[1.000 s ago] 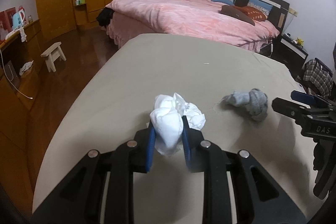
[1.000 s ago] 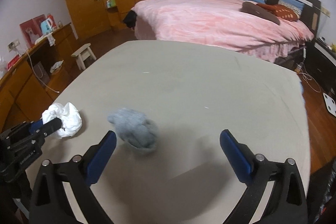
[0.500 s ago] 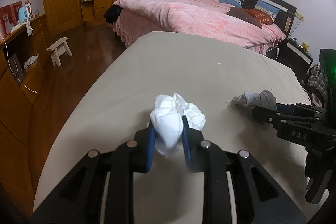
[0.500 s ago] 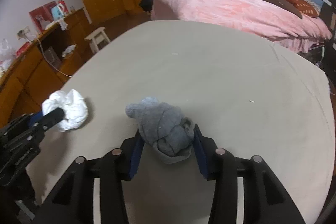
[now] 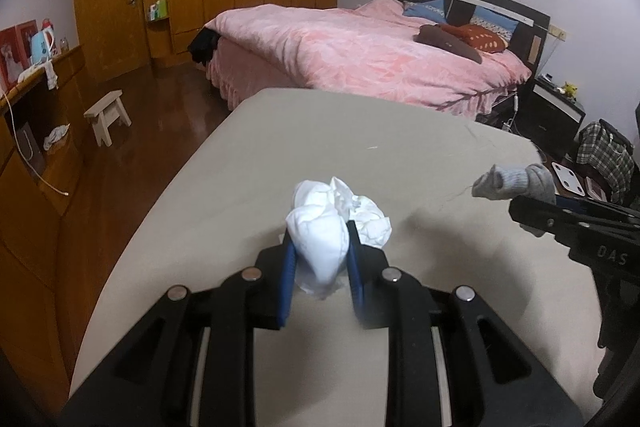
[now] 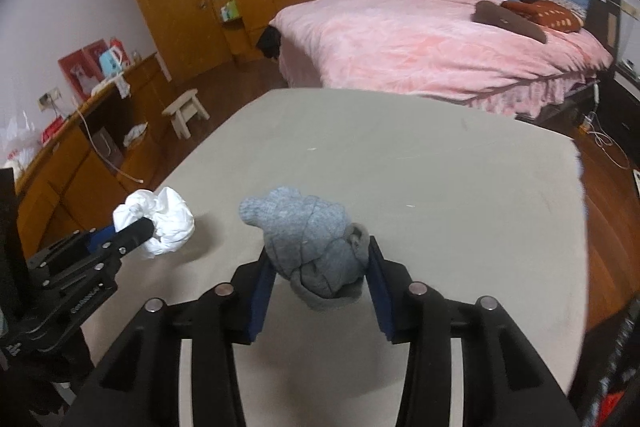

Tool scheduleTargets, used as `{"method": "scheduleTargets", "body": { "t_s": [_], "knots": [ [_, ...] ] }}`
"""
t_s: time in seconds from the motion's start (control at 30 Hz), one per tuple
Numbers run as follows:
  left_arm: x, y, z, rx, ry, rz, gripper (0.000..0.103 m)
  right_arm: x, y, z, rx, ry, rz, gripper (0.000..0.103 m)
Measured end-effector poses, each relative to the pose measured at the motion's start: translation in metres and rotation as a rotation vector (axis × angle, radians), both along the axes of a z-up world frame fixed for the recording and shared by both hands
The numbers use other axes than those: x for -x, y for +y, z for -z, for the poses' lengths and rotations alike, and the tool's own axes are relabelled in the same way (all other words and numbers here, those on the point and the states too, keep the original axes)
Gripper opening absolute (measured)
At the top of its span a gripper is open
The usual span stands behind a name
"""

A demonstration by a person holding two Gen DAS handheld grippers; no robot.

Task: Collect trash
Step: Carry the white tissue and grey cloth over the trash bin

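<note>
The flat beige sheeted mattress (image 6: 440, 187) lies bare ahead; beyond it the pink quilted bed (image 6: 420, 47) blocks passage.

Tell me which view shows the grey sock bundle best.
The right wrist view: the grey sock bundle sits centred and close, pinched between the right tool's pads. The left wrist view shows it only small at the right edge, partly hidden behind that tool's black finger.
</note>
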State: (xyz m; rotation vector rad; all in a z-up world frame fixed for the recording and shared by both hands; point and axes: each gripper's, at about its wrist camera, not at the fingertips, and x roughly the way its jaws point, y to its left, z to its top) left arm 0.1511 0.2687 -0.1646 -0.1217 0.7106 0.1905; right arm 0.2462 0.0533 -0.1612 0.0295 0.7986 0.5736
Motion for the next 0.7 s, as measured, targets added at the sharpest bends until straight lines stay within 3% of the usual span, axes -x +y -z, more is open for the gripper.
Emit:
{"method": "scheduleTargets", "body": {
  "t_s": [0.7],
  "knots": [
    [0.026, -0.146, -0.063, -0.022, -0.077, 0.197, 0.022, 0.08, -0.151, -0.068, 0.004, -0.106, 0.192, 0.044]
  ]
}}
